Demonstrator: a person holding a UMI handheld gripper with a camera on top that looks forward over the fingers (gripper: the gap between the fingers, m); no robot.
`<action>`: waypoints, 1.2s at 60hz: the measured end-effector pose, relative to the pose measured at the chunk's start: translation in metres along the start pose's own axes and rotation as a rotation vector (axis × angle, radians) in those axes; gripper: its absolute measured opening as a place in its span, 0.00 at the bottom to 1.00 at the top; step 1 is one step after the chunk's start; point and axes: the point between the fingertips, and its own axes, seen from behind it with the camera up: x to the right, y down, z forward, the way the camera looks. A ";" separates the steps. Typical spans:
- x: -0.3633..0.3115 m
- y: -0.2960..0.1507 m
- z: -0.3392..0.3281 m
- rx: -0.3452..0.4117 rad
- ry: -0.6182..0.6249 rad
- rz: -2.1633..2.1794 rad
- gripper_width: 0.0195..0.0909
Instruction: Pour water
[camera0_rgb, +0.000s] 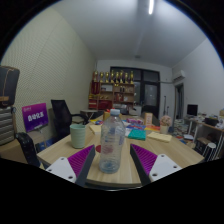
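Observation:
A clear plastic water bottle (111, 138) with a pale cap stands upright on the wooden table (60, 150). It is between my gripper's (111, 152) two fingers, with a narrow gap showing at each side. The purple pads (82, 160) flank its lower half and the gripper is open. A pale green cup (77, 135) stands on the table to the left, just beyond the left finger.
Beyond the bottle lie a teal object (137, 133) and yellow sheets (160, 137) on the table. A black office chair (62, 114) and a purple sign (35, 117) are at the left. Shelves (112, 90) line the back wall and desks (205, 130) stand at the right.

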 end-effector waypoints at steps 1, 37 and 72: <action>-0.001 0.000 0.005 0.000 -0.010 0.003 0.82; -0.013 0.003 0.124 0.043 -0.084 0.020 0.63; 0.017 -0.066 0.180 0.111 0.023 -0.825 0.36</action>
